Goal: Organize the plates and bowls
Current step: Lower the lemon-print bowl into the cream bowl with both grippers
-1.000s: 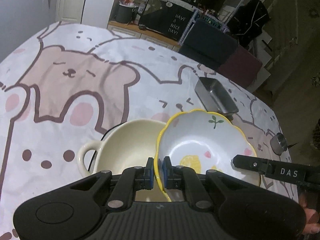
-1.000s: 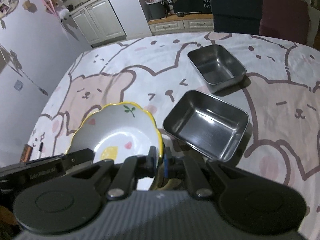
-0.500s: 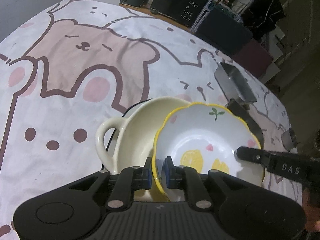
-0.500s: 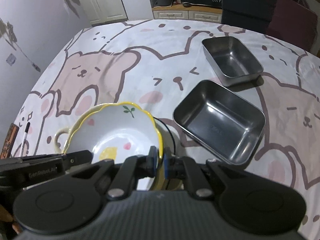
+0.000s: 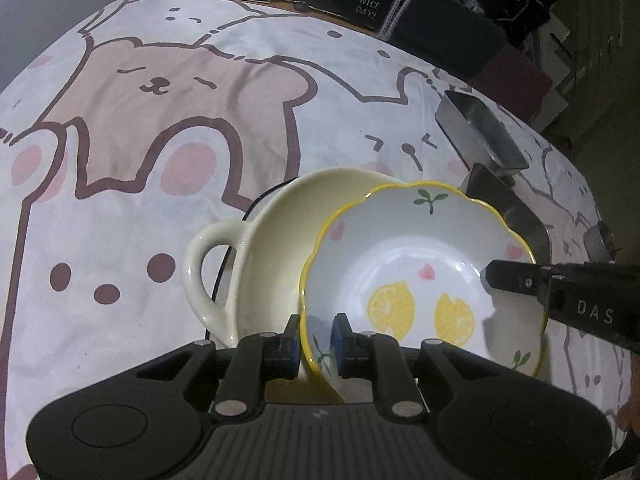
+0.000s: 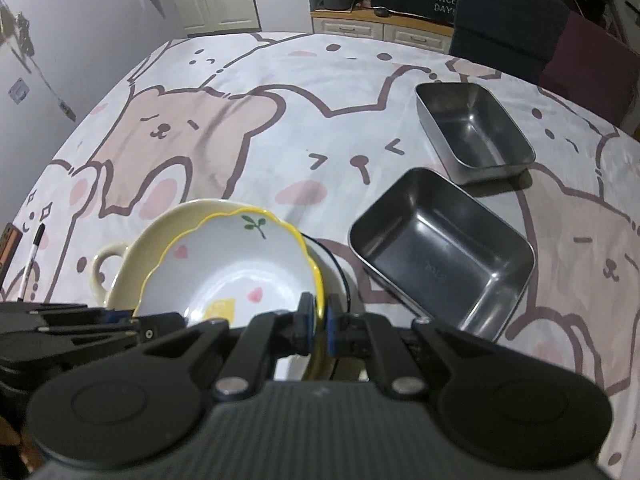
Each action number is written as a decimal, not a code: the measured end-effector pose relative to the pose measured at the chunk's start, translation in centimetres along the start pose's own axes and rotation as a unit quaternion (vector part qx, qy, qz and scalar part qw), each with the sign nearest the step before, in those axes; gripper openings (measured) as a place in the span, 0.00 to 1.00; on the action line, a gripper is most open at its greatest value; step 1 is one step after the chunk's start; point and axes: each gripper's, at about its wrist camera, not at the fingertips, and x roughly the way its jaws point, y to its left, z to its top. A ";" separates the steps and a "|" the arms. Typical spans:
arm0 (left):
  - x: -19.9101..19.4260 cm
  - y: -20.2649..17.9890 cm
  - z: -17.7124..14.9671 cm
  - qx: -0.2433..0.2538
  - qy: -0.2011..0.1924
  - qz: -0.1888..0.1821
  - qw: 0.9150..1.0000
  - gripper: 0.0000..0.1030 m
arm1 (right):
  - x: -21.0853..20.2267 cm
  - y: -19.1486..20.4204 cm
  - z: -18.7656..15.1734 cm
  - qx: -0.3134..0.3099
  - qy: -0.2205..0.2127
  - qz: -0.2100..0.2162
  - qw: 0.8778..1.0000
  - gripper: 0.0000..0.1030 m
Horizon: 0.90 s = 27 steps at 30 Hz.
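Note:
A white scalloped bowl with a yellow rim and lemon prints rests tilted inside a cream bowl that has a loop handle. My left gripper straddles the lemon bowl's near rim. Its jaws are opening, and a gap shows between the pads and the rim. In the right wrist view my right gripper is shut on the opposite rim of the lemon bowl, above the cream bowl. The right gripper's finger reaches in over the bowl from the right.
Two empty steel trays stand to the right of the bowls, one near and one farther back. A pen lies at the left table edge. A bear-print cloth covers the table. Chairs stand behind it.
The lemon bowl has come down into the cream bowl with both grippers on it. The left gripper's pads have spread slightly apart from the rim. The right grip is unchanged.

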 end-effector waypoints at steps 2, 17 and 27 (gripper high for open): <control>0.0 -0.1 0.0 0.005 0.001 0.003 1.000 0.18 | 0.0 0.1 0.0 -0.004 0.000 -0.001 1.000 0.07; -0.3 -0.4 0.2 0.039 0.020 0.031 0.999 0.18 | 0.3 0.6 0.0 -0.033 0.001 0.005 0.999 0.07; -1.4 -0.3 0.2 0.049 0.019 0.041 0.998 0.17 | 2.0 -0.3 0.7 -0.017 0.022 0.043 0.999 0.07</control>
